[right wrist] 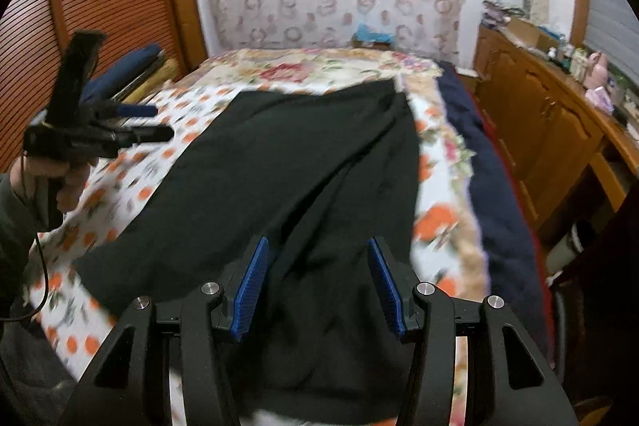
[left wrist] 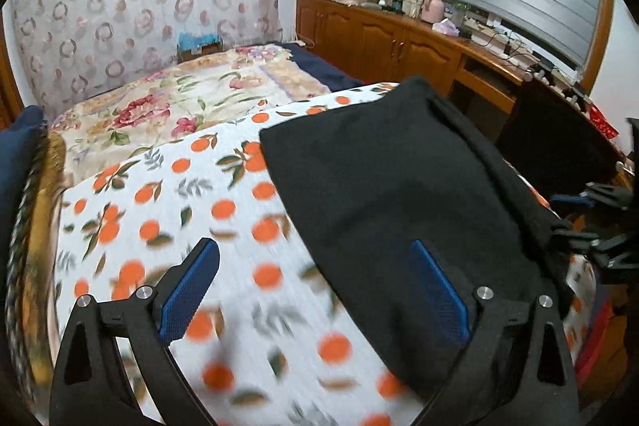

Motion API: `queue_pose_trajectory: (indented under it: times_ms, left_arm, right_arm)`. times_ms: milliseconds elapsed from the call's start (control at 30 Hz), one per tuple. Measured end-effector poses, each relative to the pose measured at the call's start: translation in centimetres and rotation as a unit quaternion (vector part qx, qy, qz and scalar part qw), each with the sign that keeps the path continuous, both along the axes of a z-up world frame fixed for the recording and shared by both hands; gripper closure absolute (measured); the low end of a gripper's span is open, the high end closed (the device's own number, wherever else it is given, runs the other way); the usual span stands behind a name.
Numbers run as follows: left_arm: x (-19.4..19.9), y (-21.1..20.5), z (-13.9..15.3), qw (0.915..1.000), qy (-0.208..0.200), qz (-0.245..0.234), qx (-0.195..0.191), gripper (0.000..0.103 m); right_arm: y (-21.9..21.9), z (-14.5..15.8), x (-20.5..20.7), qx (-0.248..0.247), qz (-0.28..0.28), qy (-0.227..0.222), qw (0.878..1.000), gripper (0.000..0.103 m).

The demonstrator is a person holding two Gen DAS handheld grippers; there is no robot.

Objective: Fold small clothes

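Black garment (right wrist: 279,166) lies spread on the orange-print sheet (left wrist: 167,194) on the bed, running from six o'clock toward twelve in the right wrist view, its far end reaching the floral blanket (right wrist: 319,66). In the left wrist view the same cloth fills the area from three to five o'clock.

Left gripper (left wrist: 315,282) stands spread wide, nothing between its blue pads (left wrist: 187,294); one finger hangs over the bare sheet, the other over the garment's near edge, and whether that finger touches the cloth cannot be told.

Right gripper (right wrist: 319,282) is about half open above the garment near six o'clock. Cloth shows in the gap, but the pads are not pressing on it.

A wooden cabinet (left wrist: 383,38) stands at two o'clock.
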State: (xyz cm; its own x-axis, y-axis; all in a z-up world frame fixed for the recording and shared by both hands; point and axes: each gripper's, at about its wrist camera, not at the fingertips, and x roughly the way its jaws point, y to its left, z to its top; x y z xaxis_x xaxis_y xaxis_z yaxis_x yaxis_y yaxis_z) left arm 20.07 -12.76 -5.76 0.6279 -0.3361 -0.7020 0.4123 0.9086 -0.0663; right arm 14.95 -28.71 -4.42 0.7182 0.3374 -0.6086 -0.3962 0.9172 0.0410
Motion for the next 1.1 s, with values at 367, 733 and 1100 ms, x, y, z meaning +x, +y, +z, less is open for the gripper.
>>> queue_pose_trajectory:
  times_ms: [367, 733, 1100]
  left_arm:
    - [-7.0, -0.4, -0.9, 0.9999, -0.011, 0.009, 0.004, 0.006]
    - [-8.7, -0.5, -0.8, 0.9999, -0.013, 0.008, -0.001, 0.006]
    - [-9.1, -2.6, -2.3, 0.9999, 0.008, -0.009, -0.009, 0.006]
  right_arm:
    - [-0.3, -1.8, -3.3, 0.031, 0.022, 0.015, 0.999, 0.060]
    - [0.6, -0.9, -5.2, -0.005, 0.018, -0.011, 1.000, 0.098]
    - [-4.6, 0.4, -5.6, -0.020, -0.055, 0.001, 0.998, 0.098]
